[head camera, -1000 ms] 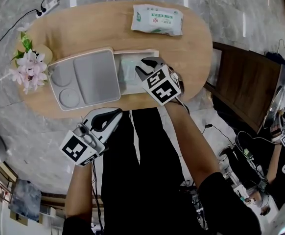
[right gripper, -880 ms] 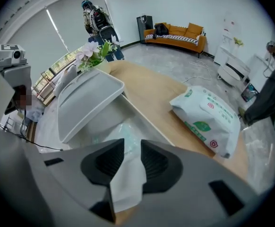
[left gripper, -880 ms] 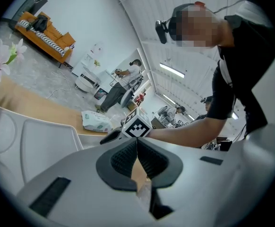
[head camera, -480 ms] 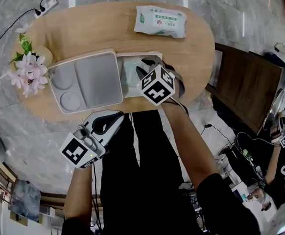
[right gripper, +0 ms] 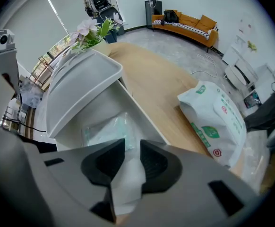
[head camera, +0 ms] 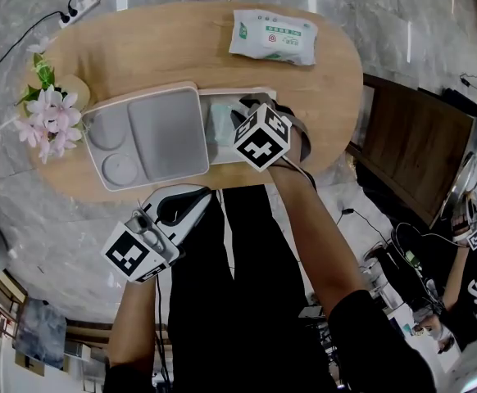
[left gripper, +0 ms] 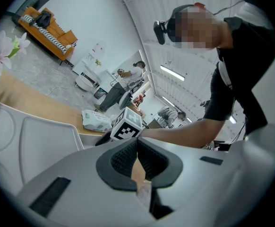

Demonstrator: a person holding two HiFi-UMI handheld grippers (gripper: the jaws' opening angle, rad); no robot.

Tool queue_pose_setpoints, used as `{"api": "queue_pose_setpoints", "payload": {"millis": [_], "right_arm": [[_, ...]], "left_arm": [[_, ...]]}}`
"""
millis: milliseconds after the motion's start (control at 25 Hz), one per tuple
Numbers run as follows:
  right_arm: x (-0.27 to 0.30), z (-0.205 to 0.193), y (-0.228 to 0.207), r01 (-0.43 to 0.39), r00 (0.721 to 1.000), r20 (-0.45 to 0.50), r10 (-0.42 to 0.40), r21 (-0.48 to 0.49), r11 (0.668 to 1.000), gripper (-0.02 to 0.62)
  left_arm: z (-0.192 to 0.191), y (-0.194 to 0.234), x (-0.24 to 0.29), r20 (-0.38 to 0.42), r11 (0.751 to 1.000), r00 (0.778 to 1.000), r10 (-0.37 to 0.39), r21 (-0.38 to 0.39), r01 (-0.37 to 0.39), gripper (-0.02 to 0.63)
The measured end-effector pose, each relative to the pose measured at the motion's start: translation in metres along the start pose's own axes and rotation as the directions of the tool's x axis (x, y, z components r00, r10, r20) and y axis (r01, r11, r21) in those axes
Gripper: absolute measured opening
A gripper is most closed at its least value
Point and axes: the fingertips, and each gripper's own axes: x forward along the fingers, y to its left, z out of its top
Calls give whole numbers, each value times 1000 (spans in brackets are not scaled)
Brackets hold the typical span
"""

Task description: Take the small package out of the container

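Where the small package [right gripper: 104, 131] is: it lies flat on the floor of the white container [right gripper: 104, 100], on the worktop [head camera: 181, 47], just past the tips of the right claw [right gripper: 133, 145].
Right claw: it hangs over the near end of the container. Its two sides are spread only a little, and nothing is pinched between them.
Left claw [left gripper: 137, 145]: it is off the near edge of the worktop, low by the person's legs, pressed together on nothing.
Beside the container: a grey tray [head camera: 169, 129] touches its left side and may lie over that edge. I cannot tell for sure.
Further off: a wipes pack [head camera: 273, 36] and pink flowers [head camera: 46, 109], both well apart from the container.
Step, I think: getting ready to grab. The package is not out yet.
What could go wrong: the package is flat and looks slippery, so the claw could slide over it or push it against the wall.
Another worry: nothing holds the container down, so a claw that nips the wall could lift the whole box or bump the tray.
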Motion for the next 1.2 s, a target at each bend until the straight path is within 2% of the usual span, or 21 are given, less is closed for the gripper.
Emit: {"api": "queue_pose_setpoints", "payload": {"millis": [240,360,560,1200], "right_arm": [[4,2,4,-22,999,-41,20,-36,999,69],[3,5,3,-28,999,-34,27,-35,999,34],[-1,5,5,-41,999,-14,41,-26,999,20],[-84,16,22,-43,984,169,52,-59,997,12]], "left_arm": [[-3,0,1,0,1000,1000,-1,-7,1,17],[-3,0,2,1,1000,1000,0,-9,0,17],[-3,-1,1,8,1000,1000,4,-5,-4,17],[25,-40,3,48,998,999,26,60,-28,17]]}}
